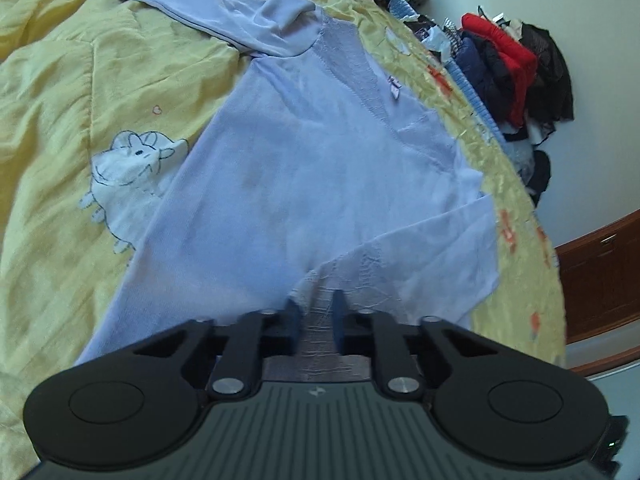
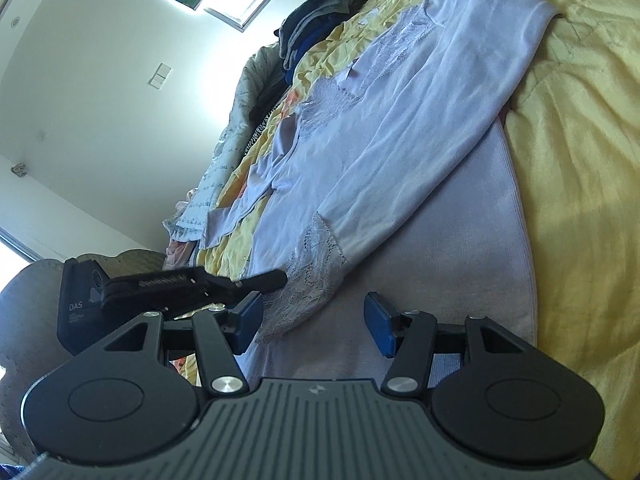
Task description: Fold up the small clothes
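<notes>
1. A pale lilac top is spread flat on a yellow quilt, with 1 sleeve folded across its body.
2. The lace cuff of that sleeve is pinched between the blue pads of the left gripper.
3. The right gripper is held over the top with its jaws apart and nothing between them.
4. Piled clothes are seen along the quilt's far edge.
</notes>
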